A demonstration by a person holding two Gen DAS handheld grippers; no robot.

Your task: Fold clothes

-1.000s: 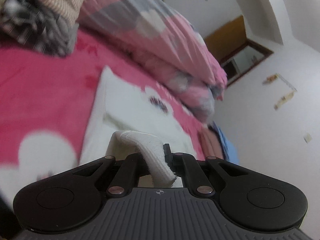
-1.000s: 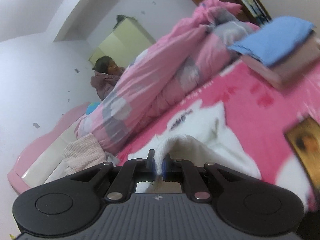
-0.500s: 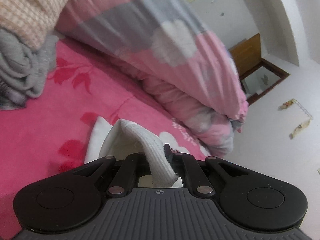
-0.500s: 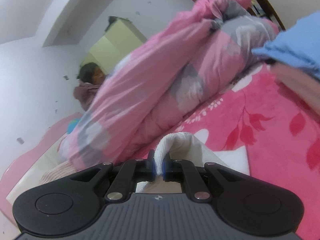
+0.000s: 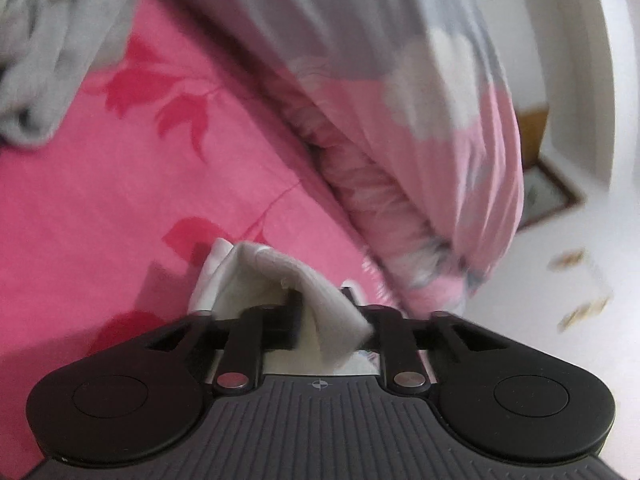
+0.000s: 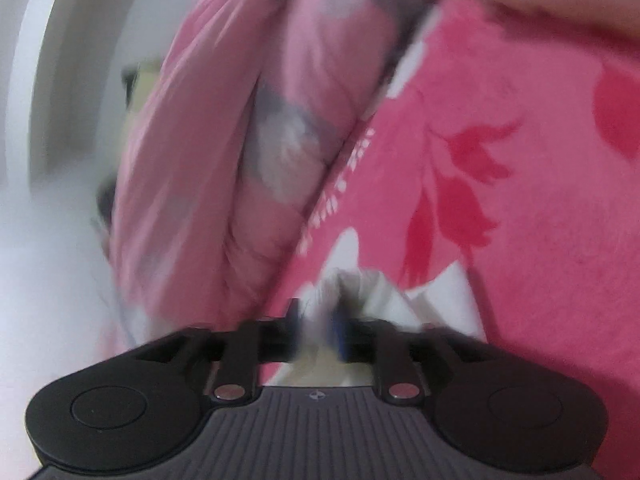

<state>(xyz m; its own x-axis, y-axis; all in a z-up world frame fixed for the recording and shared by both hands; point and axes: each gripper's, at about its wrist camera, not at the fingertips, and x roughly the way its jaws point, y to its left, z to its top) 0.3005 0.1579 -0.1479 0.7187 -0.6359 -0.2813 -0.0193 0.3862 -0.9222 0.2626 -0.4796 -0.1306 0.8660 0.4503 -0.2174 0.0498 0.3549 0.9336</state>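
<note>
The white garment [image 5: 280, 280] is pinched at two spots, low over the pink floral bedsheet [image 5: 140, 184] and close to the rolled pink-and-grey quilt [image 5: 420, 128] that runs along one side of the bed. We have our left gripper [image 5: 320, 312] clamped on a ribbed white edge that drapes over its fingers. Our right gripper [image 6: 320, 320] seems clenched on a bunched white fold too, though that view is smeared by motion, so we say it with some caution. Most of the garment hangs out of view beneath both grippers.

The risks, as we judge them: the right grip looks shallow, only a small tuft between the fingers, and a quick swing could pull the cloth free. If our two hands travel unevenly, the edge between them may twist and any fold would land skewed. The quilt is near enough that the cloth could catch or land on it. A crumpled grey garment [image 5: 48, 60] lies toward a far corner of the bed.
</note>
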